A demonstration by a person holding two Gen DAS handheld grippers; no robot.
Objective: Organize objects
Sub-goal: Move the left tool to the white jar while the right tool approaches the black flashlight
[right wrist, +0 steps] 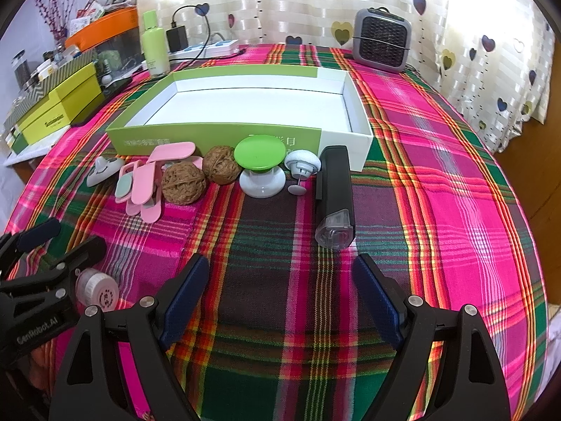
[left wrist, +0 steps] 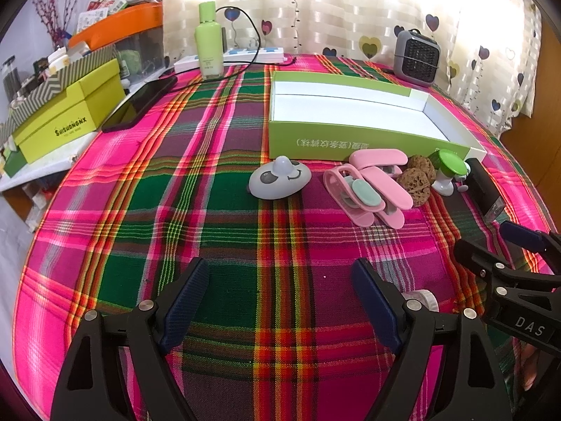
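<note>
Walnuts look light, hard and round, likely to roll; grip across the middle. Left gripper and right gripper fingers spread, empty.

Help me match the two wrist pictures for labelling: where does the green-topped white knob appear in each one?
Left wrist view: the green-topped white knob is far right, beside the walnuts.
Right wrist view: it is near centre, right of the walnuts.
Shared landmark: the open green box just behind it.
</note>
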